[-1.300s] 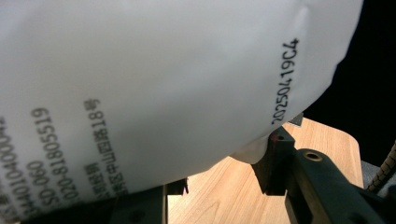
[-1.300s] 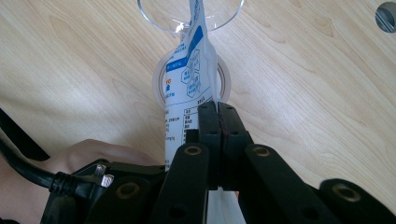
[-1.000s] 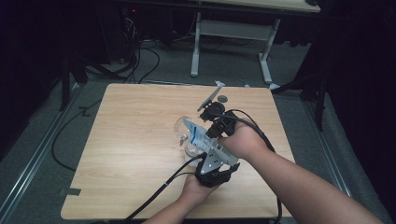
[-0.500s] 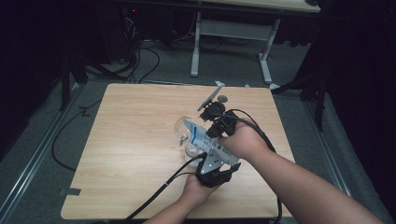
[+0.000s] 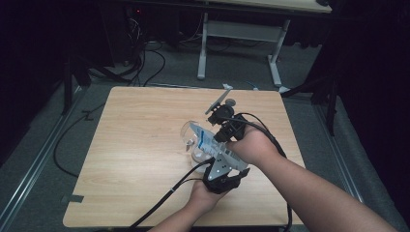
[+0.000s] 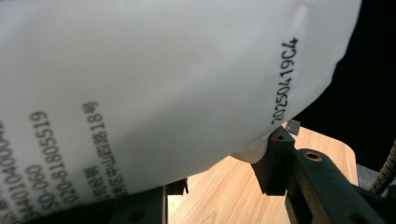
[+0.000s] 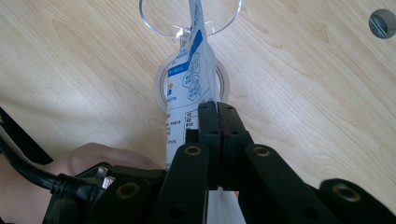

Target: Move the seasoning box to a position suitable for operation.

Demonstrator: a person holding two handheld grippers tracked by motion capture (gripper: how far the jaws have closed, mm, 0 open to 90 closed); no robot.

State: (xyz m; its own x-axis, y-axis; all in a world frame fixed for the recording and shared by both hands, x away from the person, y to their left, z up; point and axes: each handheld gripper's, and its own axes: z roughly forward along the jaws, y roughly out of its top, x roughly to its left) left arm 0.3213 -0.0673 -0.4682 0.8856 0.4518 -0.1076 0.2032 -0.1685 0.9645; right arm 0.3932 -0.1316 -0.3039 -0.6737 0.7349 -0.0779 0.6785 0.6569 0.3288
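Note:
A white pouch with blue print [image 5: 205, 139] hangs over a clear glass [image 5: 189, 137] near the middle of the table. In the left gripper view the pouch [image 6: 154, 84] sits between the jaws of my left gripper [image 6: 219, 172], and the right pad [image 6: 275, 154] presses against it. From the near side, my left gripper [image 5: 220, 166] holds the pouch's lower end. My right gripper [image 7: 218, 116] is shut on the pouch's edge [image 7: 187, 84], above the glass rim [image 7: 154, 23]. In the high view my right gripper [image 5: 216, 135] comes in from the right.
The wooden table [image 5: 135, 145] has bare room at the left and far side. A clear ring [image 7: 225, 79] lies under the pouch. A small grey round piece [image 7: 382, 22] rests on the wood. Cables trail off the near edge. A table frame stands on the floor beyond.

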